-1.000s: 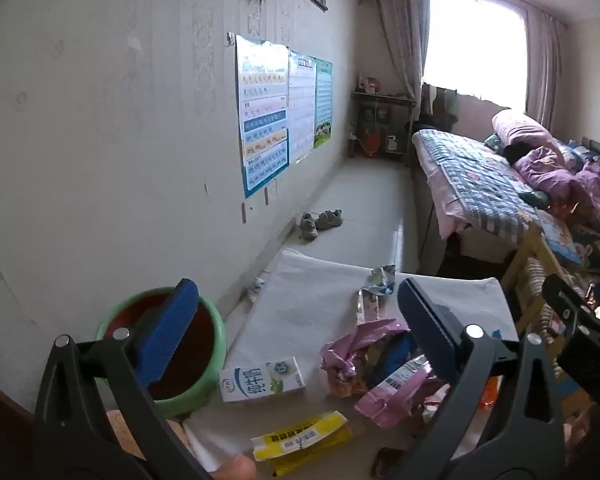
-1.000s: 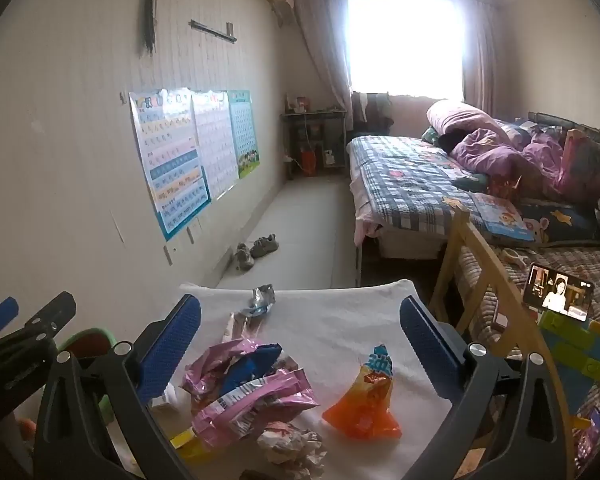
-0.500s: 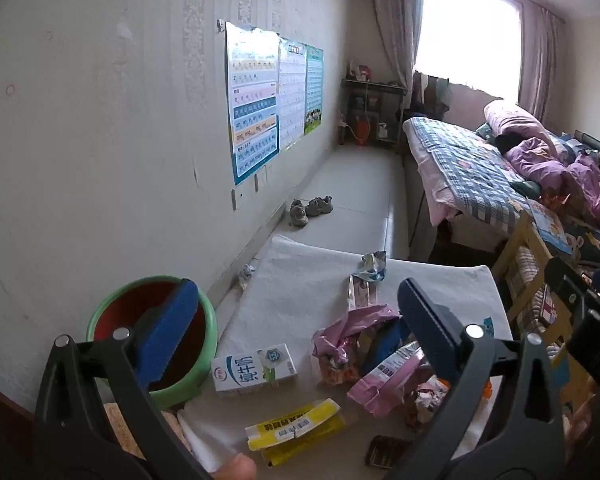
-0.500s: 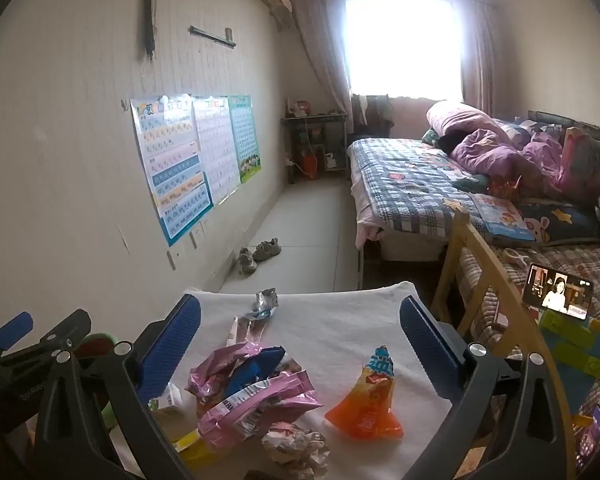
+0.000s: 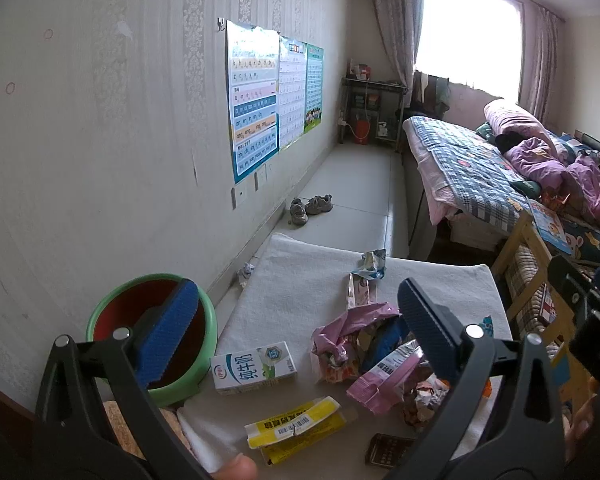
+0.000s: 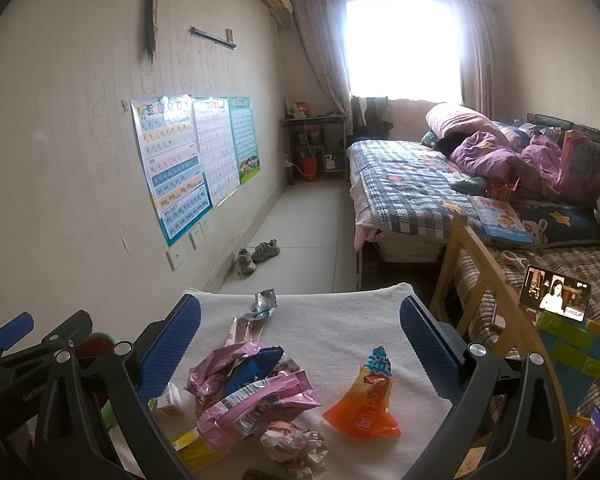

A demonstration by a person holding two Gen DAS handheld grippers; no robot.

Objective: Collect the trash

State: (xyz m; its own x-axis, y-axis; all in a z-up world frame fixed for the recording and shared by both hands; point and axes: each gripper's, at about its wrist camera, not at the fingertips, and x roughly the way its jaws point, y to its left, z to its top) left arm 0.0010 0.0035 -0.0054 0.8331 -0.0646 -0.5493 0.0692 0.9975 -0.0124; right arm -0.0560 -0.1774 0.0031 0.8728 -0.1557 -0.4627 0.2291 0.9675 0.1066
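Note:
Trash lies on a white-clothed table [image 5: 300, 292]: a white milk carton [image 5: 254, 368], a yellow box [image 5: 296, 428], pink snack wrappers [image 5: 380, 376] [image 6: 256, 396], an orange snack bag [image 6: 366, 404], crumpled paper [image 6: 296, 444] and foil scraps [image 6: 264, 304]. A green bin with a red inside [image 5: 156, 332] stands left of the table. My left gripper [image 5: 296, 324] is open and empty above the carton and wrappers. My right gripper [image 6: 300, 344] is open and empty above the wrappers and orange bag.
A wall with posters [image 5: 256, 100] runs along the left. A bed [image 6: 420, 184] and a wooden frame [image 6: 476, 264] stand on the right. Shoes [image 5: 310, 206] lie on the floor beyond the table. A phone [image 6: 554, 294] is propped at right.
Both grippers have risen and drawn back a little, so more of the table and trash shows. Both stay open and empty.

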